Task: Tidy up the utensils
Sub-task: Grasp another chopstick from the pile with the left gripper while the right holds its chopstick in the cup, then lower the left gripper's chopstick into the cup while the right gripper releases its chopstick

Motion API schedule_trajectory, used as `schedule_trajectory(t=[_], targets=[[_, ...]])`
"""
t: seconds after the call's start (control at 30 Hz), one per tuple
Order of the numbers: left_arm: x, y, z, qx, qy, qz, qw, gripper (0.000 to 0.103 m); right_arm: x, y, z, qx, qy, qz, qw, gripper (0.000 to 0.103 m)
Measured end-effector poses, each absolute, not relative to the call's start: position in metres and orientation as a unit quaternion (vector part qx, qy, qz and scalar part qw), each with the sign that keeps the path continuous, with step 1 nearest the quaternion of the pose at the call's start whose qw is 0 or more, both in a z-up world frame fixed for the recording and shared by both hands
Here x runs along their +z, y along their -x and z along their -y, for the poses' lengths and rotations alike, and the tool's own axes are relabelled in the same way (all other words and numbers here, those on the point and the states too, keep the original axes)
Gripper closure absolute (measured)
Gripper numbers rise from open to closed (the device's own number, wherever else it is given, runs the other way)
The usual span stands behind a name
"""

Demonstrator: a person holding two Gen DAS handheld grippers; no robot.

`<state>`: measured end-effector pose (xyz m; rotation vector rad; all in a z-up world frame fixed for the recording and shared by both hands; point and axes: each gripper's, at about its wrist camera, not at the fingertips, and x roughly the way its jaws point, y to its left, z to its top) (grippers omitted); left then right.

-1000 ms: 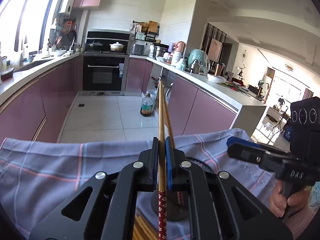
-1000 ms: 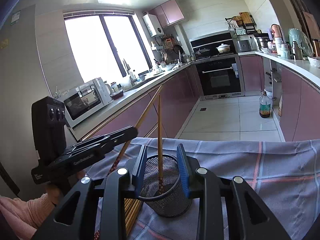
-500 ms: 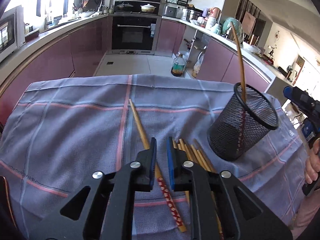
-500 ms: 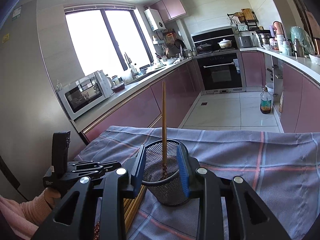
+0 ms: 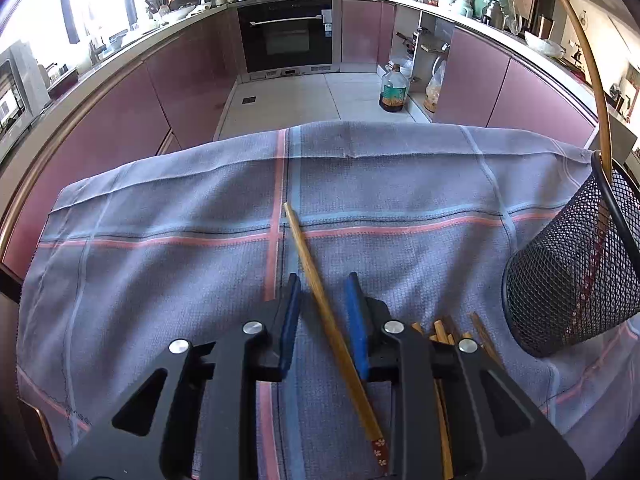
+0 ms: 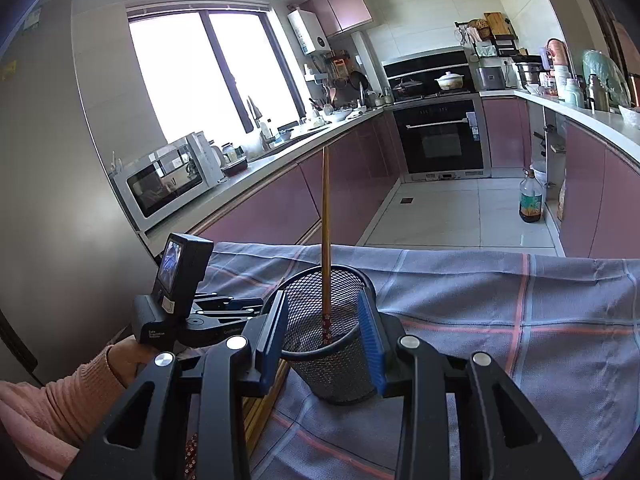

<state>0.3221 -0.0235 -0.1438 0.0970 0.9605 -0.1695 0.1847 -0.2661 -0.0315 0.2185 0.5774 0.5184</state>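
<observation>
Across the table lies a grey-blue checked cloth (image 5: pixel 160 264) with pink stripes, its near corners cut off by the lens edge and by the gripper bodies in both views. On the cloth stands a black mesh cup (image 6: pixel 330 336); in the left wrist view it sits at the far right, partly cropped by the frame edge. The right gripper (image 6: pixel 328 336) has its blue pads on either side of the cup wall, jaws spread to the cup's width; whether the pads press the mesh or only sit just beside it cannot be told. One chopstick (image 6: pixel 326 236) stands nearly upright in the cup, its patterned red end down inside the mesh, seen only dimly through the wire. The left gripper (image 5: pixel 322 308) is low over the cloth with jaws apart, holding nothing; a single chopstick (image 5: pixel 316 280) lies flat between the pads, touching neither that can be seen, tip pointing away, its red patterned end partly hidden under the gripper body. Just to the right of it, a bundle of chopsticks (image 5: pixel 444 330) lies on the cloth beside the cup, mostly covered by the gripper frame, count not readable. The person's left hand (image 6: pixel 124 364), pink sleeve, shows only in part behind the right gripper's frame.
</observation>
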Motion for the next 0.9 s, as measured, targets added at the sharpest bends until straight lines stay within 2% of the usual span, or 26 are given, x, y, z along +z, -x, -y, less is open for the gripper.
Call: schedule_trajectory(t=[0.03, 0.13, 0.37, 0.9], targets=[[-0.144, -0.326, 0.023, -0.081, -0.044, -0.462, 0.882, 0.091, -0.032, -0.185, 0.266, 0.253, -0.106, -0.281, 0.920, 0.069], [-0.144, -0.329, 0.023, -0.072, -0.037, -0.464, 0.882, 0.095, -0.032, -0.184, 0.265, 0.255, -0.108, -0.283, 0.919, 0.069], [-0.122, -0.314, 0.023, -0.076, -0.008, -0.448, 0.891, 0.096, -0.034, -0.181, 0.266, 0.255, -0.109, -0.281, 0.919, 0.069], [0.052, -0.226, 0.040, -0.216, 0.065, -0.266, 0.937, 0.096, -0.032, -0.173, 0.275, 0.250, -0.122, -0.267, 0.922, 0.069]])
